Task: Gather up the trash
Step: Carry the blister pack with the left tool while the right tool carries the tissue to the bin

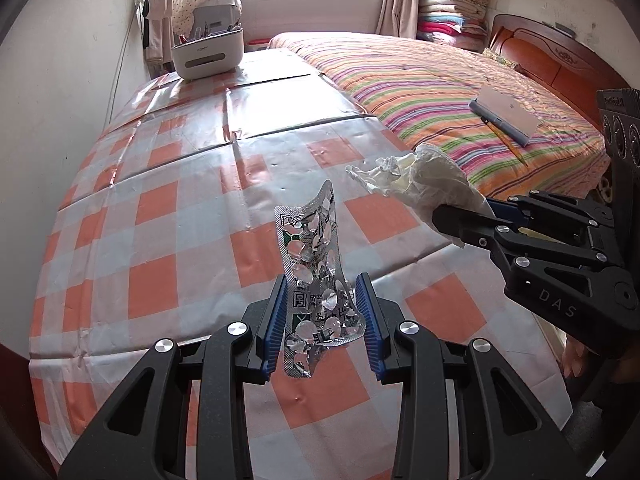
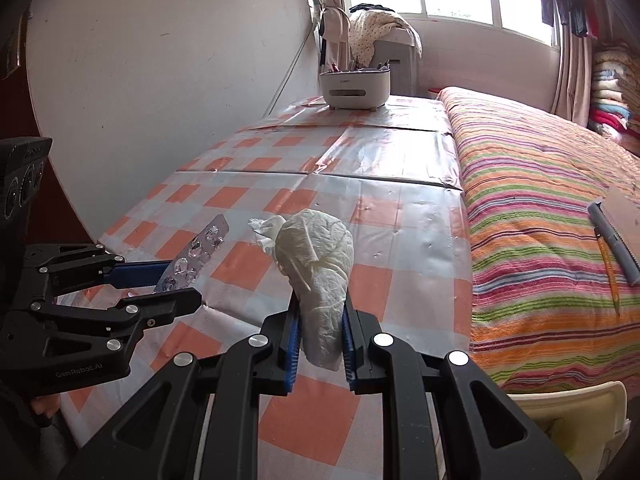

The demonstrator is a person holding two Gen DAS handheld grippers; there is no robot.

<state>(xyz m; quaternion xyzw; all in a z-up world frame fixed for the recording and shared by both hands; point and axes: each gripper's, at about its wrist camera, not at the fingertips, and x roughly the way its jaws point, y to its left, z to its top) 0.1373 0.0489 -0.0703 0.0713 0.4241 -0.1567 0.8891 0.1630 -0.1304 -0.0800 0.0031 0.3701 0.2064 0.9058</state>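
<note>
My left gripper is shut on an empty silver blister pack, which stands upright between the blue pads above the orange-checked tablecloth. In the right wrist view that same gripper comes in from the left with the blister pack sticking up and to the right. My right gripper is shut on a crumpled white tissue held above the table. In the left wrist view the right gripper reaches in from the right with the tissue at its tip.
A white organizer box with pens stands at the table's far end. A bed with a striped cover runs along the table's right side; a notebook, pen and pencil lie on it. A pale chair back shows lower right.
</note>
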